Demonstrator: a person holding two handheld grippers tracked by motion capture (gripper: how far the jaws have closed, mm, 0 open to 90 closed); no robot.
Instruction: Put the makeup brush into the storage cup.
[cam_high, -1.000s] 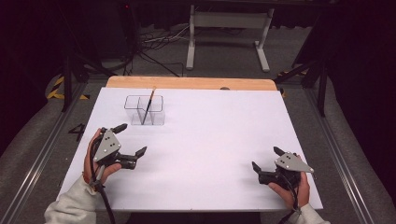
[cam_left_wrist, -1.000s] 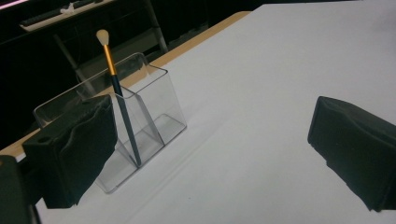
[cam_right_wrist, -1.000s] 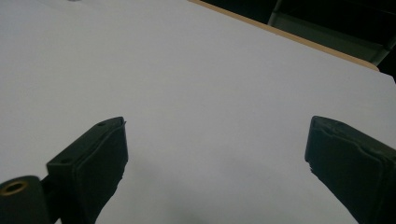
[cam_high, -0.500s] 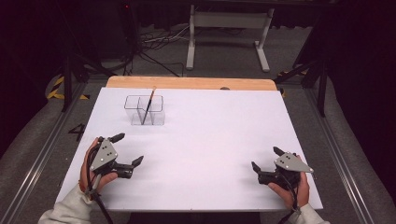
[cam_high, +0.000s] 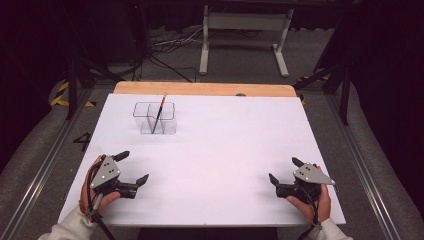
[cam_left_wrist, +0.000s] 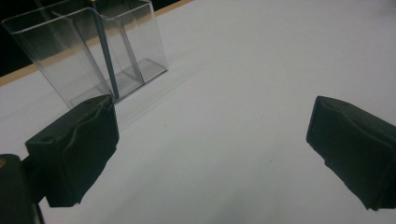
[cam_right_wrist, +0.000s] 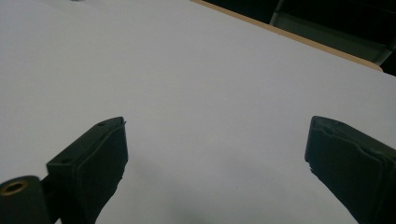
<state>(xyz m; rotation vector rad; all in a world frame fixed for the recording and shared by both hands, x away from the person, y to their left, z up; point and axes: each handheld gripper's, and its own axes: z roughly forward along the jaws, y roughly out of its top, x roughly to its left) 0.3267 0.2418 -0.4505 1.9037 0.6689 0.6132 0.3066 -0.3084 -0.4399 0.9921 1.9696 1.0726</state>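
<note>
Since a second ago, the left gripper has drawn back toward six o'clock, jaws spread, empty. At eleven o'clock, a clear two-compartment holder holds a thin brush, leaning. Right gripper rests spread at five o'clock on the white table.

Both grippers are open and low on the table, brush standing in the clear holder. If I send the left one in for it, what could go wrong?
The brush leans in the clear holder, so a side approach by the left gripper may knock the light-looking holder over or push it towards the table's far edge. The holder's see-through walls are hard to judge in the left gripper view; a jaw could clip one.
</note>
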